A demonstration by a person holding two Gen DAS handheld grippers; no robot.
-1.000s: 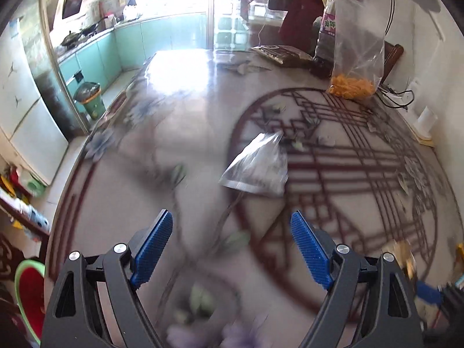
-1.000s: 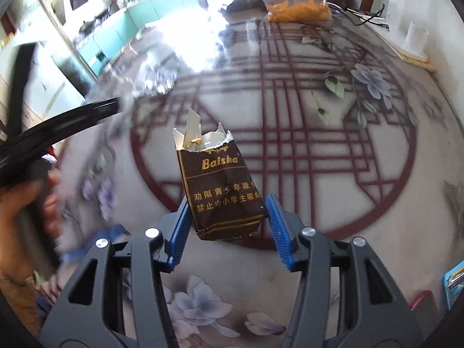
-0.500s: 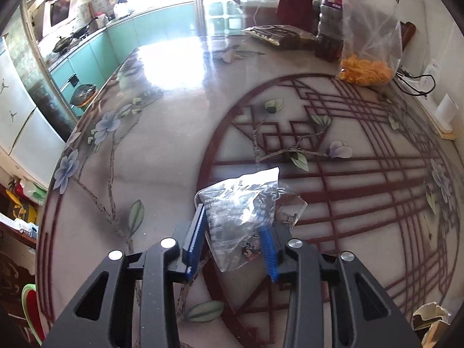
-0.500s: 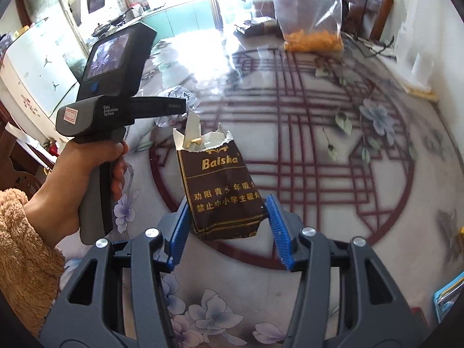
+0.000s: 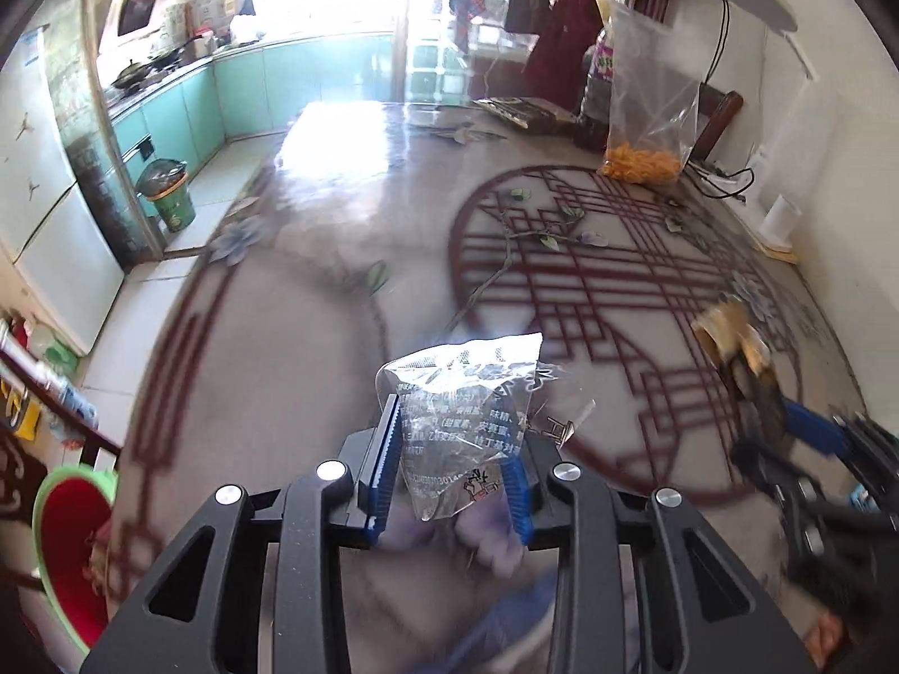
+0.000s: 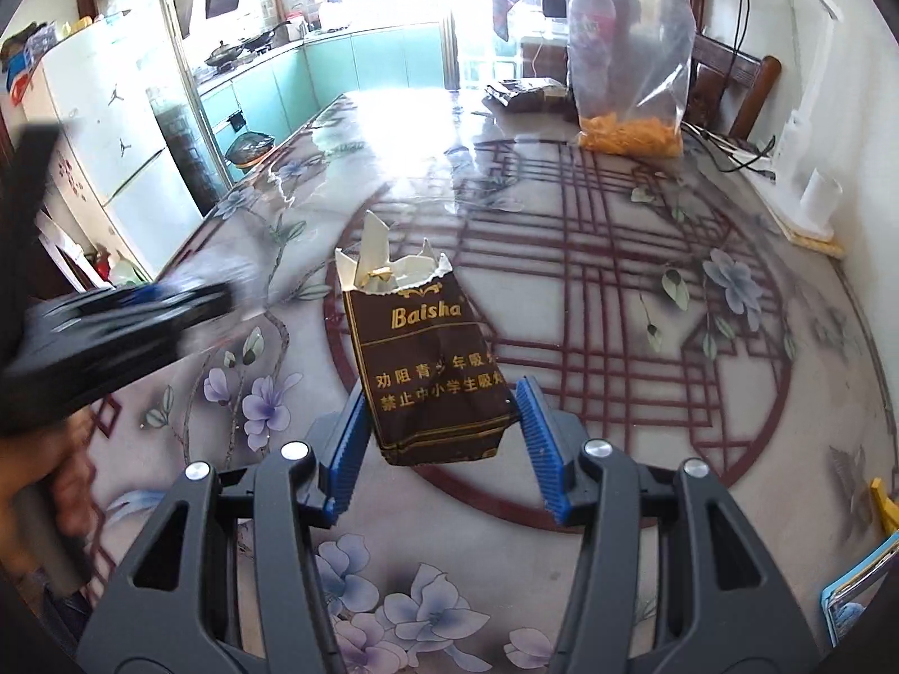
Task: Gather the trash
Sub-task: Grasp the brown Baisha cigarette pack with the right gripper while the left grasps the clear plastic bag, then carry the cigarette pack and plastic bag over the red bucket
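A: Why is the left tool (image 5: 449, 472) carrying the clear wrapper (image 5: 463, 421) up off the worktop (image 5: 348, 236)?

B: It looks like a pickup already made. The blue pads are closed onto the wrapper's lower half, and the crinkled top stands free above them. Held low like that, the thin film is less likely to slip out.

A: And the right tool (image 6: 441, 441)?

B: It grips the brown cigarette pack (image 6: 424, 359) at its bottom edge, one pad on each side, closed only as far as the pack's width. The torn top points away from the tool, so the pack stays upright, above the worktop, on the near side of the red lattice circle (image 6: 590, 303).

A: So both pieces of trash are in hand, one per tool?

B: Yes. In the left view the pack sits to the right of the wrapper, blurred. A fair guess is that each goes to a bin next. A red basin with a green rim (image 5: 67, 550) sits low, off the worktop's left edge, and a green bin (image 5: 168, 194) stands beyond the worktop, on the kitchen floor.

A: Anything left alone?

B: The bag of orange snacks (image 6: 629, 78) at the worktop's far side stands untouched; it does not look like trash.
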